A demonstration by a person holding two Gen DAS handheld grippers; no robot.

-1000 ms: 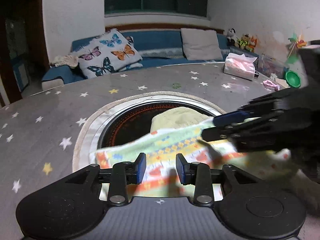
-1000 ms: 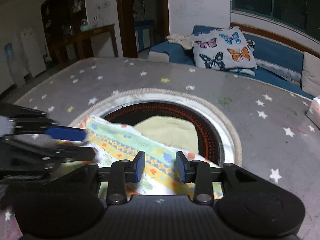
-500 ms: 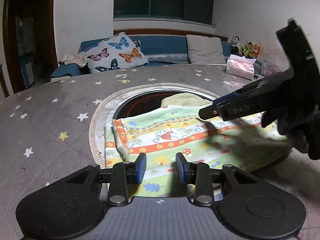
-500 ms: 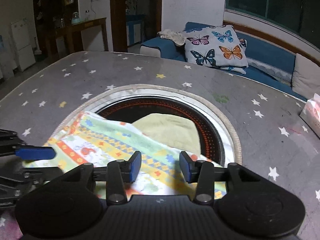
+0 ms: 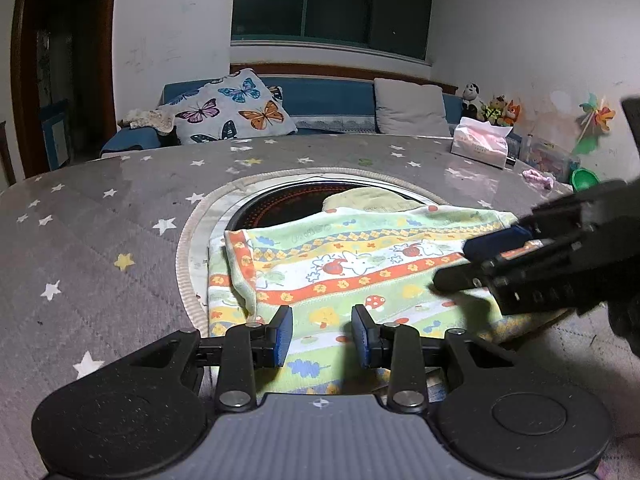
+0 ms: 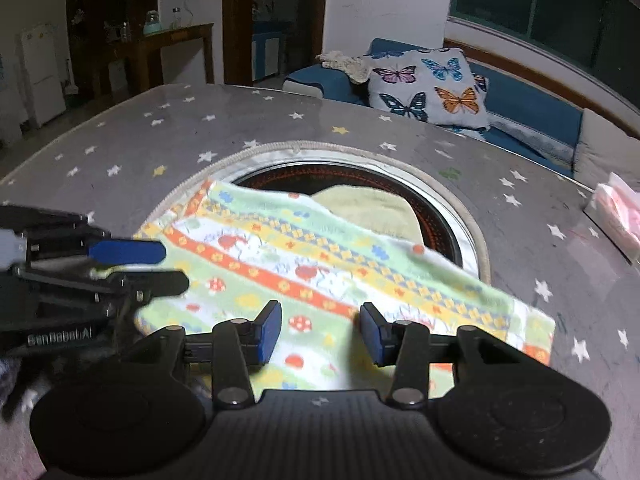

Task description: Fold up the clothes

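A bright patterned cloth (image 5: 360, 264) (image 6: 320, 276) lies folded over the near rim of the round well in the table, with a doubled layer along its left edge in the left wrist view. A pale yellow cloth (image 5: 372, 202) (image 6: 368, 208) rests inside the well behind it. My left gripper (image 5: 322, 336) (image 6: 176, 266) hovers open above the near left part of the patterned cloth, nothing between its fingers. My right gripper (image 6: 320, 336) (image 5: 460, 264) is open too, over the cloth's right end.
The table (image 5: 100, 240) wears a grey star-print cover around the dark round well (image 5: 280, 208). At its far right stand a tissue box (image 5: 480, 144), a pink item (image 5: 538, 178) and a green bowl (image 5: 584, 178). A blue sofa with a butterfly pillow (image 5: 232, 108) lies beyond.
The patterned cloth went from bunched to lying spread and flat. Both grippers have drawn back from it, and the right gripper has come down toward its right end.
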